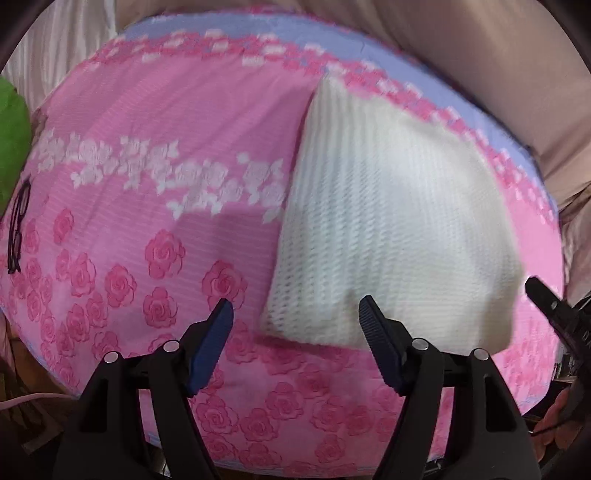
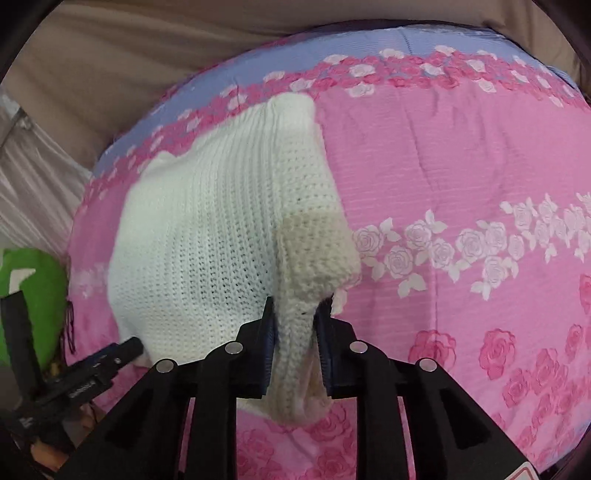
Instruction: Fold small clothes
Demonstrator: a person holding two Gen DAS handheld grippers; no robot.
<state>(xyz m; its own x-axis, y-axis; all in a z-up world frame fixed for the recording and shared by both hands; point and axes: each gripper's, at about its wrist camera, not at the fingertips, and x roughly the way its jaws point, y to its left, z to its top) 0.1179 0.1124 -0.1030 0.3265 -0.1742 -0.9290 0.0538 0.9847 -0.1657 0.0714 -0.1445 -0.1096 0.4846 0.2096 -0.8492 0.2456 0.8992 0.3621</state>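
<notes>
A white knitted garment point(image 1: 384, 221) lies on the pink rose-print bedspread point(image 1: 147, 155), toward its right side in the left wrist view. My left gripper point(image 1: 297, 314) is open and empty, just above the garment's near left corner. In the right wrist view the same garment point(image 2: 207, 236) lies left of centre, and my right gripper point(image 2: 295, 314) is shut on a bunched, lifted edge of it, a beige-tinted fold point(image 2: 314, 243) hanging over the fingers. The right gripper's tip shows at the right edge of the left wrist view point(image 1: 543, 295). The left gripper shows at lower left in the right wrist view point(image 2: 122, 350).
A green object point(image 1: 13, 147) sits at the bed's left edge, also in the right wrist view point(image 2: 37, 295). Black glasses point(image 1: 18, 229) lie on the bedspread at far left. Beige fabric point(image 2: 147, 62) lies behind the bed. A lilac band point(image 1: 258, 33) borders the bedspread's far side.
</notes>
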